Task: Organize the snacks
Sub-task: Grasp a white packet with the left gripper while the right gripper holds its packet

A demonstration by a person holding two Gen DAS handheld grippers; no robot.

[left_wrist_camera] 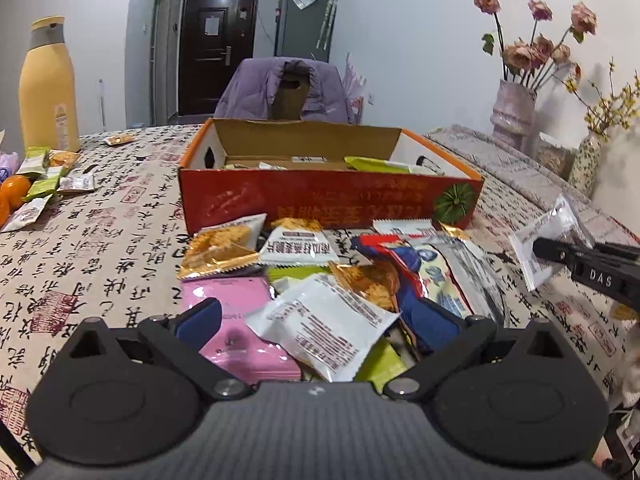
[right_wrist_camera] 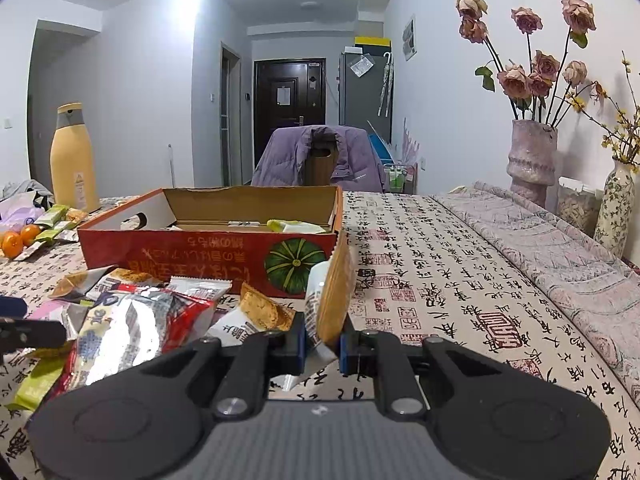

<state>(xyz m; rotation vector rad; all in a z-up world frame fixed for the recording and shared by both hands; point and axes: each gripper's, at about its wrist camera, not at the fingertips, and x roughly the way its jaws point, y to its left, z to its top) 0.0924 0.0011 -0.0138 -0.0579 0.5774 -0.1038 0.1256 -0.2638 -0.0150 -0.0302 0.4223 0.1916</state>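
Note:
A heap of snack packets [left_wrist_camera: 320, 280] lies on the tablecloth in front of an open red cardboard box [left_wrist_camera: 328, 200] that holds a few packets. My left gripper [left_wrist_camera: 320, 320] hovers open over the heap, a white packet [left_wrist_camera: 324, 320] and a pink one [left_wrist_camera: 236, 320] between its blue pads without contact. In the right wrist view my right gripper [right_wrist_camera: 322, 346] is shut on a white and orange cracker packet [right_wrist_camera: 330, 300], held upright beside the box's [right_wrist_camera: 208, 248] right corner. From the left wrist view that packet [left_wrist_camera: 548, 240] shows at the right in the right gripper [left_wrist_camera: 540, 248].
A yellow bottle [left_wrist_camera: 46, 88] stands at the far left, with oranges [left_wrist_camera: 14, 192] and more packets [left_wrist_camera: 44, 176] near it. Vases of flowers [right_wrist_camera: 532, 156] line the right wall. A chair with a purple jacket [right_wrist_camera: 316, 156] stands behind the table.

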